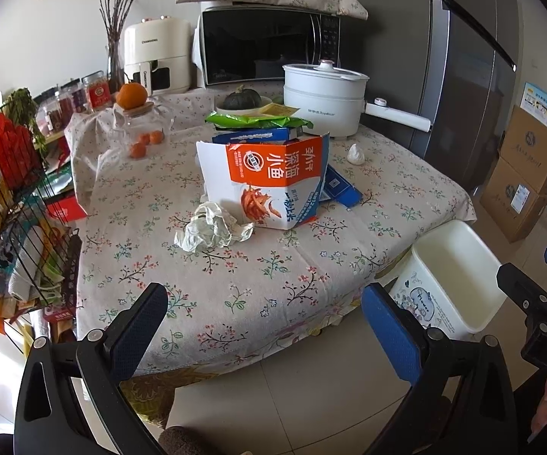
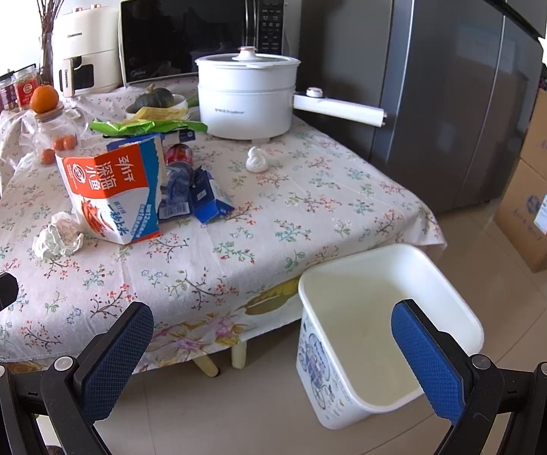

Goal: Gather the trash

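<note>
Nothing collected yet: bin (image 2: 383,303) on the floor at the table's (image 2: 273,223) 4 o'clock corner looks empty. Left gripper (image 1: 264,326) and right gripper (image 2: 273,352) both wide open, holding nothing. Left to do: crumpled paper (image 1: 212,229), orange-white box (image 1: 269,182), blue wrappers (image 2: 207,197), green bag (image 1: 254,121), small white wad (image 2: 256,161).

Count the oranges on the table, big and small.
4. One large orange sits on the glass jar's lid; three small oranges show at the jar's base, inside or behind it, unclear. More may be hidden.
</note>
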{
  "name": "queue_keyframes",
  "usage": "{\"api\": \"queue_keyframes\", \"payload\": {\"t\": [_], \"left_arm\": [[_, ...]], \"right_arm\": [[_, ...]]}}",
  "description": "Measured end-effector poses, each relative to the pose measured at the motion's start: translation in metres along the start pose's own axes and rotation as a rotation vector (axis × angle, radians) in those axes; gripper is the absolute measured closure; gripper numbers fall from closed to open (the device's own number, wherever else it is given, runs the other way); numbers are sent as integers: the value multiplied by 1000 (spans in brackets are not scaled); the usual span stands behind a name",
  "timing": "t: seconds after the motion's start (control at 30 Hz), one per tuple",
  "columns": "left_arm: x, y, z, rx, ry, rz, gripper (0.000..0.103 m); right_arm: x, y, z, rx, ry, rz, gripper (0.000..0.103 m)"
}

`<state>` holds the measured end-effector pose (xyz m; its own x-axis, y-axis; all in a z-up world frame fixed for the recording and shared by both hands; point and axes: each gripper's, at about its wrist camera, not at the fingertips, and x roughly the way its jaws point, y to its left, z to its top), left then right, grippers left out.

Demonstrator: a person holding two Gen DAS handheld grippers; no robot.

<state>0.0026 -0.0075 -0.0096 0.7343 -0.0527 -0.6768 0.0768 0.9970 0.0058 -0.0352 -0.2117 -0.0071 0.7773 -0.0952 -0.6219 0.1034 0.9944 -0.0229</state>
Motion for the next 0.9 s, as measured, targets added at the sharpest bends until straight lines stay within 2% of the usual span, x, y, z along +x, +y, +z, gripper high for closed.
{"api": "queue_keyframes", "payload": {"t": [0.9], "left_arm": [[-1, 1, -2, 1, -7, 0, 0]], "right_arm": [[-1, 1, 1, -4, -2, 3, 0]]}}
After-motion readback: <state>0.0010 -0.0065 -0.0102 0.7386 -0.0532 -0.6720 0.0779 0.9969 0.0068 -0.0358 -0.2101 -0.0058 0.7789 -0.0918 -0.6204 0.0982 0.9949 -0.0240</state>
